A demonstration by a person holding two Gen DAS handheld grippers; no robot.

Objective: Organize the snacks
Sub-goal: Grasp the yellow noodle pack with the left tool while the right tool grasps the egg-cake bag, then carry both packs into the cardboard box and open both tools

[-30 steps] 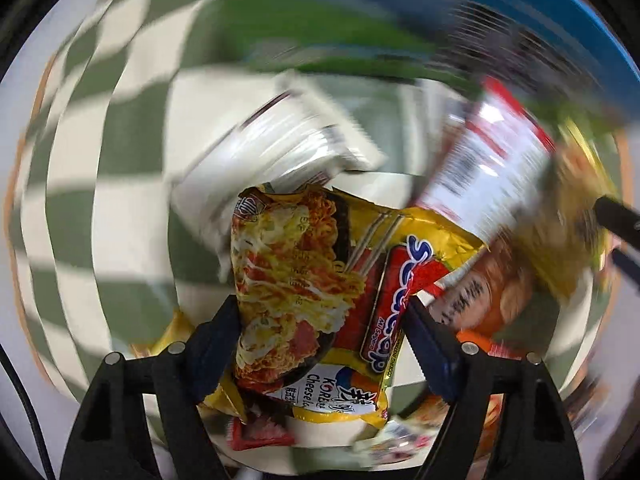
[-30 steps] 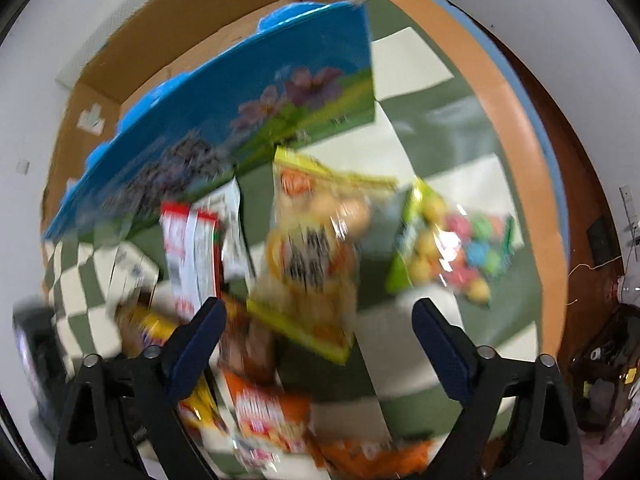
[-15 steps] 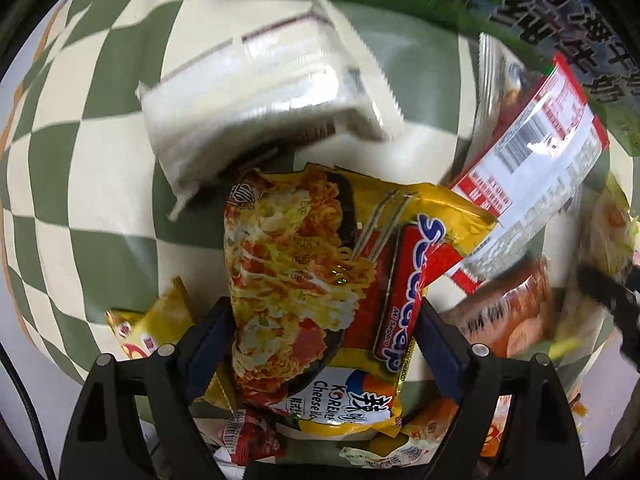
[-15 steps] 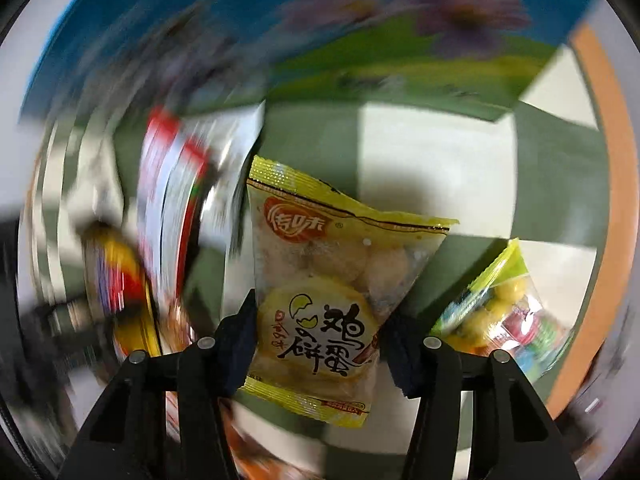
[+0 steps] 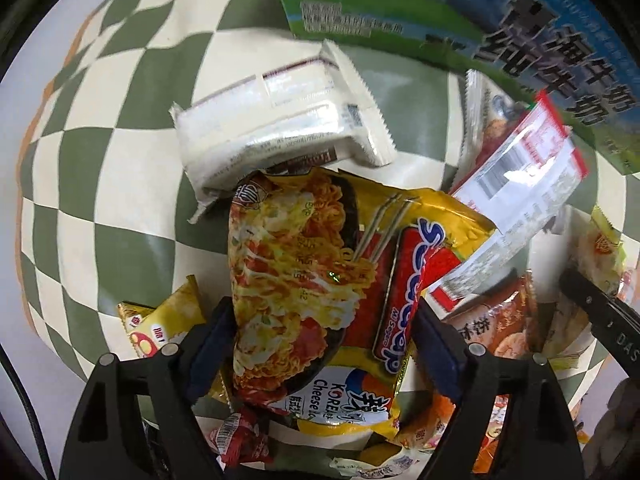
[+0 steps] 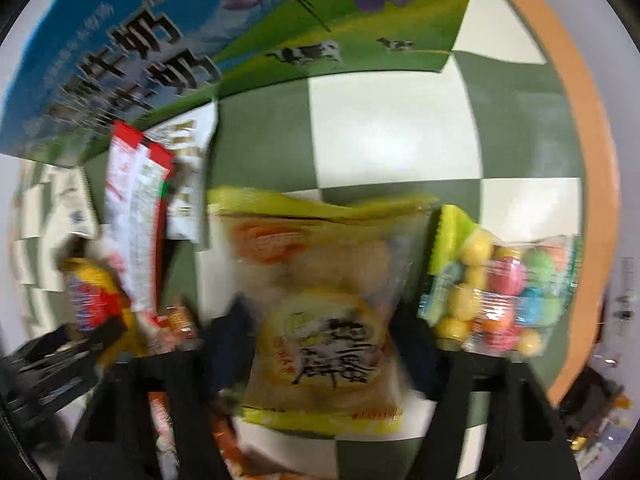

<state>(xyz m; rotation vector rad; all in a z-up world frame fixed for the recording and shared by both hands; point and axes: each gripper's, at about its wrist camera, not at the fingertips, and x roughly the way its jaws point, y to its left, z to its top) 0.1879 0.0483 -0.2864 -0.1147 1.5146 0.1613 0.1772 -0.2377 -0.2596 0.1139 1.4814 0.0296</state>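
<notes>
Low in the left wrist view, the left hand-held gripper [image 5: 322, 344] has its two blue pads against the sides of a yellow instant noodle packet [image 5: 320, 280], and its jaws are closing on it. The packet tops a heap of snacks: a small yellow packet [image 5: 160, 320] at lower left, a red-and-white sachet [image 5: 516, 204] to the right, an orange-brown pouch [image 5: 496, 320] under it. Beyond lies a white wrapped pack [image 5: 276, 120] on the green-and-cream checked table [image 5: 100, 208]. At the top of the frame stands a blue-and-green milk carton box [image 5: 460, 12].

Low in the right wrist view, which is blurred, the right hand-held gripper [image 6: 320, 344] grips a yellow egg biscuit bag [image 6: 320, 312] between its dark pads. Just right of it sits a clear bag of coloured candy balls [image 6: 504, 296]. The box fills the upper left.

By my reading the sorting has barely begun: most snacks lie jumbled, and only two are taken in hand.

Only the right view shows the candy bag and the table's orange rim [image 6: 576, 120]. Only the left view shows the white pack sharply.
</notes>
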